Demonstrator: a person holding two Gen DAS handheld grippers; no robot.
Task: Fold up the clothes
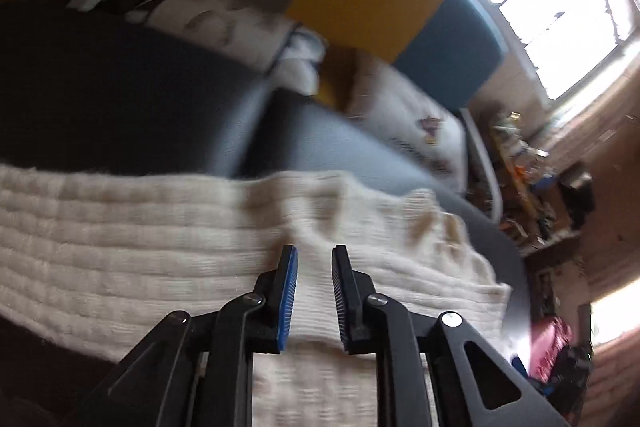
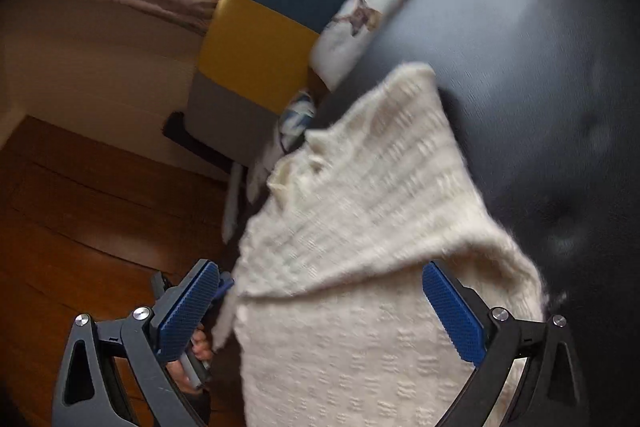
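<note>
— Daylight pours through a window (image 1: 560, 7) at the far right of the room, and a chair back (image 2: 276, 27) in blue, yellow and grey bands stands past the dark surface (image 2: 540, 87). What lies on that surface?

— One cream knit garment (image 2: 360, 227), spread over the near edge, with a fold turned over itself in the right wrist view. White printed clothes (image 1: 412, 115) sit farther off, next to the chair.

— And the left hand-held gripper (image 1: 313, 259)?

— Its 2 blue-padded fingers (image 1: 289, 291) stand narrowly apart above the ribbed knit; whether any cloth is pinched between them cannot be told, since the picture is blurred.

— The right hand-held gripper (image 2: 320, 279)?

— Spread wide, the 2 pads either side of the garment's folded edge, neither plainly pressing it. Left of it, beyond the surface's edge, wooden floor (image 2: 80, 207) shows, and a person's hand (image 2: 192, 359) is partly visible behind the left finger.
</note>
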